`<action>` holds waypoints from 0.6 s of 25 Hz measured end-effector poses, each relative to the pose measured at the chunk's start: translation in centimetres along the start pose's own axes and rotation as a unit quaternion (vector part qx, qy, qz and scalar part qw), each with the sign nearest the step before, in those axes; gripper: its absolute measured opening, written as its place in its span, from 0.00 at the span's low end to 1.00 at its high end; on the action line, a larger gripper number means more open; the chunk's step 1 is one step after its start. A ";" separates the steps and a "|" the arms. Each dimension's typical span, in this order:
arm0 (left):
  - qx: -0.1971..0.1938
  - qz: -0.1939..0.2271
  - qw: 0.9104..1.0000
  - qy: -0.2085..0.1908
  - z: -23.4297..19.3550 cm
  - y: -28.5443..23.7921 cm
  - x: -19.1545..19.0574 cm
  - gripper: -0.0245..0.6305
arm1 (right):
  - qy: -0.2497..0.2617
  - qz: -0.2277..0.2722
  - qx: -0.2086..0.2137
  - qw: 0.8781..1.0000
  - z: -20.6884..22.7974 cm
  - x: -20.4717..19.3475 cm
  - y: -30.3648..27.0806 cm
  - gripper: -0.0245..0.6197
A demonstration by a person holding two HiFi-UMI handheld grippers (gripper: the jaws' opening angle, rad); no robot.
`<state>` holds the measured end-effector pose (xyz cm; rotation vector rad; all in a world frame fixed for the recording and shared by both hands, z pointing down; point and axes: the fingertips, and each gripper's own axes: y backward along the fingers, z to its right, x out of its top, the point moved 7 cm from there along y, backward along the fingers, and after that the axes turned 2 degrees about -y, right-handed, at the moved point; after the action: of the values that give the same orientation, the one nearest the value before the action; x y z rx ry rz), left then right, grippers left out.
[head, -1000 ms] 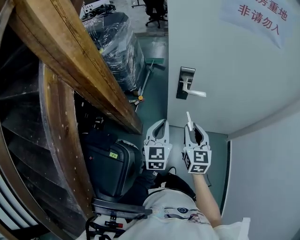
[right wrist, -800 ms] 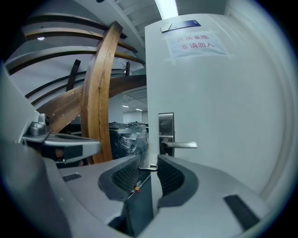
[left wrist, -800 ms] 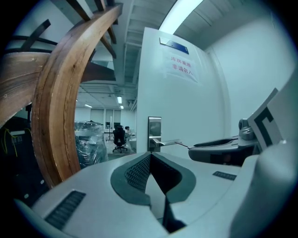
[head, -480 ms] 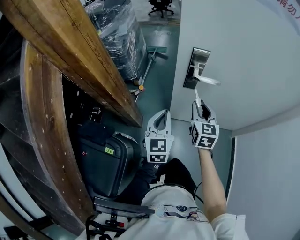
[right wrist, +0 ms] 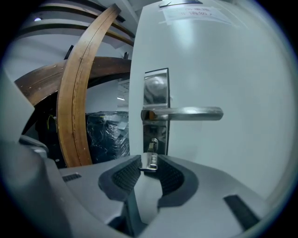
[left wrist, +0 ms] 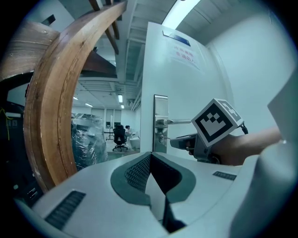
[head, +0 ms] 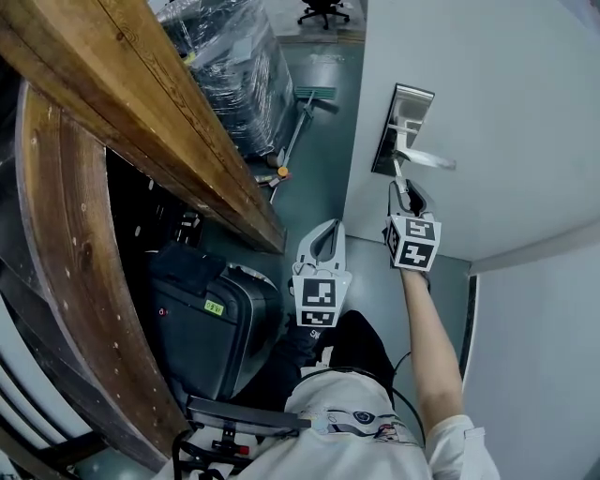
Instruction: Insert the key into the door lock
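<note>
Right gripper (right wrist: 148,171) had its fingers clamped on the key (right wrist: 150,160), blade tip right at the door lock (right wrist: 152,145), the lever handle (right wrist: 186,113) at twelve o'clock above it. Left gripper (left wrist: 150,155) hung at eight o'clock, fingers together, empty.

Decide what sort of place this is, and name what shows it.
Probably an office or workshop building: a white door with a lever handle and posted notice, an office chair beyond, and plastic-wrapped goods on the floor.
</note>
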<state>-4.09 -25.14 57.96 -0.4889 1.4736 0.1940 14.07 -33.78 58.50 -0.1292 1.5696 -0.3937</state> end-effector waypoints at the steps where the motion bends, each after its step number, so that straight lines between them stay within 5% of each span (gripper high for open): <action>1: 0.001 0.000 1.000 0.000 -0.1 -0.1 -0.1 0.04 | 0.000 -0.001 0.000 1.000 0.0 -0.1 -0.3 0.22; 15: 0.006 -0.008 1.000 -0.003 -1.4 -1.5 -0.5 0.04 | -0.019 -0.002 0.003 1.000 0.7 -0.1 -2.3 0.22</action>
<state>-4.76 -27.01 58.76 -0.4904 1.4643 0.1739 14.43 -36.00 59.29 -0.1345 1.5308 -0.3961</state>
